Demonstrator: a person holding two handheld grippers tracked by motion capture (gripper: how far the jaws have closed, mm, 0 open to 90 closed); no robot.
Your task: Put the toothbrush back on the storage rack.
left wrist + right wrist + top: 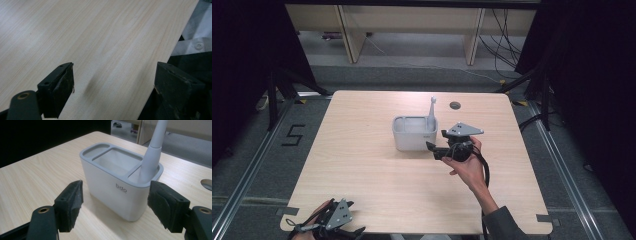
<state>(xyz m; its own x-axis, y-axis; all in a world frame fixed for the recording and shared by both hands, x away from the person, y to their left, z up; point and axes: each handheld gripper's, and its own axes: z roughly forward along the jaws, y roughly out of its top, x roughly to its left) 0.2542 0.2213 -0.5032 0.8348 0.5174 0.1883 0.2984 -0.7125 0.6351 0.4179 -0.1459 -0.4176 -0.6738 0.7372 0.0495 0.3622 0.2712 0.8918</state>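
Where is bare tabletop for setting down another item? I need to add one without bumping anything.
The table is bare left of the white holder and along the near edge between the grippers. It is crowded right of the holder, where the right gripper sits, open.

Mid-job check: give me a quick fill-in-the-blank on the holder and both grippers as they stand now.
1. The white holder has ___ compartments.
2. The grey tool stands in an ___ compartment of the holder.
3. The right gripper has its fingers ___, with nothing between them.
4. The left gripper is at the table's ___ edge.

Missing words: three; end; open; near
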